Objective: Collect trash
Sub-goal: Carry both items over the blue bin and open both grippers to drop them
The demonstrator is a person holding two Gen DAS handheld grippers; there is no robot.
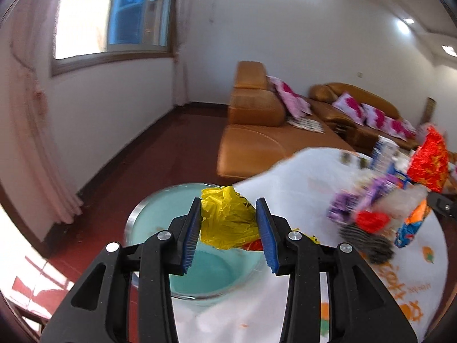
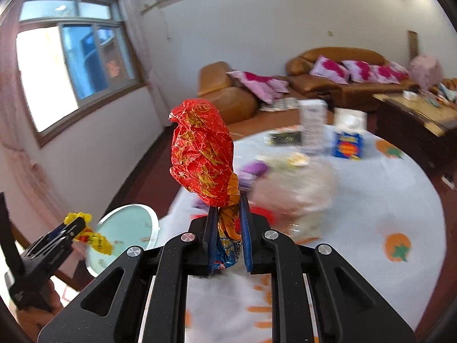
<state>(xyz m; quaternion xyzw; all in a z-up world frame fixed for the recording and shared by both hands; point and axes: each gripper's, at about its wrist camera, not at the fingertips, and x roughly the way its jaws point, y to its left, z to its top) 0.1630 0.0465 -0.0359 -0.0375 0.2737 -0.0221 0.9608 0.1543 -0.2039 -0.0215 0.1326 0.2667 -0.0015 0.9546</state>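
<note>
Directly above the round pale-green metal-rimmed bin (image 1: pixel 160 214), the left gripper (image 1: pixel 228 223) holds a crumpled yellow plastic wrapper (image 1: pixel 225 223) between half-closed fingers. The right gripper (image 2: pixel 227 228), farther from the bin over the table, pinches a crinkled red-and-gold foil wrapper (image 2: pixel 202 154) standing upright.

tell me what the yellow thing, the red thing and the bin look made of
Yellow wrapper: thin plastic film, glossy, sharply crumpled. Red wrapper: looks like shiny foil-type film, with fine creases and gold print. Bin: pale green inside, probably plastic; the silvery rim may be metal.
</note>
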